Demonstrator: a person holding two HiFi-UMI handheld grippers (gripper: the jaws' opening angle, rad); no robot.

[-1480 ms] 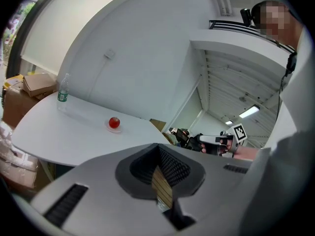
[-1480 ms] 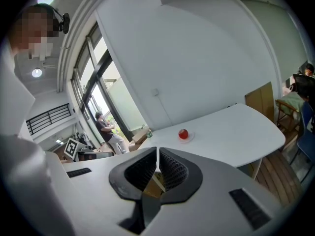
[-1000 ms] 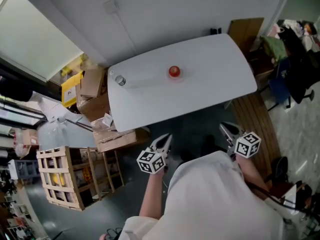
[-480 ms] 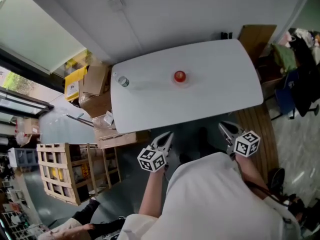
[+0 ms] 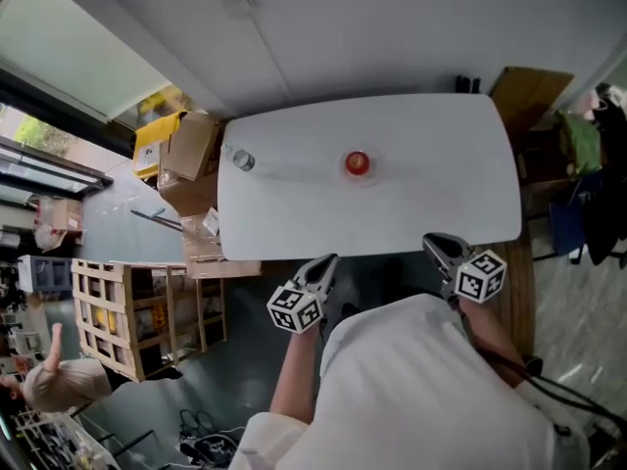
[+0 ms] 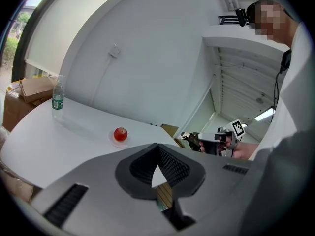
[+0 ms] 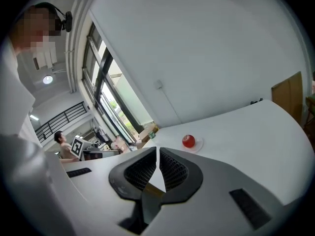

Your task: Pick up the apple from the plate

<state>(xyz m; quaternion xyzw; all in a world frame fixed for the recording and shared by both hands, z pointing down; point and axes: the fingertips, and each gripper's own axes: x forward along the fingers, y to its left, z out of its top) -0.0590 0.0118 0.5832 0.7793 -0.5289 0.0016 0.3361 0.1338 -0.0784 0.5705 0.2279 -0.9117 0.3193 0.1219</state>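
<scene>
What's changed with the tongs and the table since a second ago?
The left tongs and right tongs have moved up to the table's near edge, shut and empty. The apple stays on its plate, the bottle upright at the left end.

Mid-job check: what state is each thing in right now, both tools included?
plate: flat on the table.
apple: sitting on the plate, not grasped.
bottle: upright near the table's corner.
left tool: shut, empty, short of the table.
right tool: shut, empty, short of the table.
</scene>
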